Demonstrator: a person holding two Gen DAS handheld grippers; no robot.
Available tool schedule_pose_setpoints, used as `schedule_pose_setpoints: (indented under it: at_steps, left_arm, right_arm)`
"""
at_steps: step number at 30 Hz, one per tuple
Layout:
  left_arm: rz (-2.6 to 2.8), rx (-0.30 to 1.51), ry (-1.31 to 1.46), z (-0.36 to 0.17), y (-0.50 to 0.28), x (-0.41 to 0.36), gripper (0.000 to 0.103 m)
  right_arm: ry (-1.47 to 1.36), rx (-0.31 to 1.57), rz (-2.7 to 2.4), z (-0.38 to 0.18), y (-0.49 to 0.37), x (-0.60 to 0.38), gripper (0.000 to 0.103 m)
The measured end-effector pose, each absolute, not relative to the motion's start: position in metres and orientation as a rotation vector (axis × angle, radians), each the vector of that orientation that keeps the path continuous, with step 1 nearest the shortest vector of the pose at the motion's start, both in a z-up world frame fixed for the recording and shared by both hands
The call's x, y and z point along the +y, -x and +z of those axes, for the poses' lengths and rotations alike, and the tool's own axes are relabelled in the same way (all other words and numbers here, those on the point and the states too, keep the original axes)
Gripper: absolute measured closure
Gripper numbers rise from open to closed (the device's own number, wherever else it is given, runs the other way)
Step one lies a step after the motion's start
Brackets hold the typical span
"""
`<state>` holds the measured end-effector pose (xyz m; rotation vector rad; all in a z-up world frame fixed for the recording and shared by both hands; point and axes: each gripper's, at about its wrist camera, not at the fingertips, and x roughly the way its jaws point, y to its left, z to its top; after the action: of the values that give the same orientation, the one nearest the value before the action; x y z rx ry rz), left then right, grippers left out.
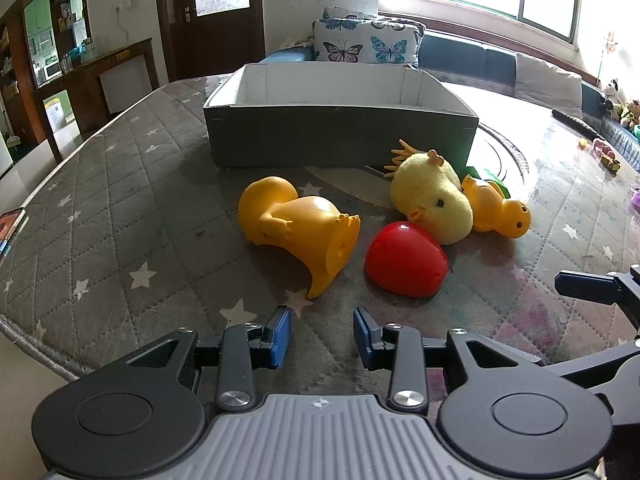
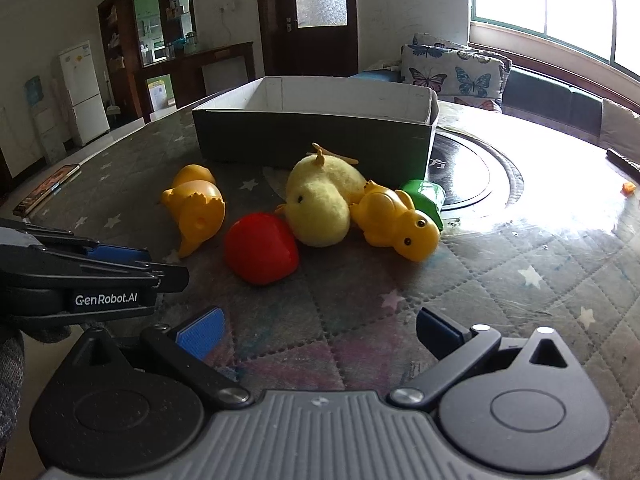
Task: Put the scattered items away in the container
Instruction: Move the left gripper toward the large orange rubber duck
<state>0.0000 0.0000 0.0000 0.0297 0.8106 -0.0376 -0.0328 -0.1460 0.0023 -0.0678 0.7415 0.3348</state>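
Observation:
A dark cardboard box (image 1: 340,136) (image 2: 312,136) with white inside walls stands on the table. In front of it lie a large orange rubber duck (image 1: 298,230) (image 2: 196,208) on its side, a red plastic apple (image 1: 406,266) (image 2: 260,248), a yellow plush chick (image 1: 430,196) (image 2: 320,204), a small orange duck (image 1: 496,208) (image 2: 396,216) and a green toy (image 1: 490,178) (image 2: 426,196). My left gripper (image 1: 322,336) is open and empty, just short of the large duck and apple. My right gripper (image 2: 320,332) is open wide and empty, near the apple.
The table wears a grey quilted star-pattern cover (image 1: 120,208) with its edge at the left. A black round plate (image 2: 468,172) lies right of the box. A phone or book (image 2: 44,190) lies at the left edge. A sofa with butterfly cushions (image 1: 364,44) stands behind.

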Motion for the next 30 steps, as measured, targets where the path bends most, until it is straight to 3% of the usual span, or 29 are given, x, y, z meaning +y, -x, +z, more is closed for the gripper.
schedule_pose_setpoints:
  at_steps: [30]
  left_arm:
    - [-0.048, 0.814, 0.002, 0.006, -0.016, 0.012, 0.065]
  right_arm:
    - [0.085, 0.76, 0.405, 0.003, 0.01, -0.132, 0.0]
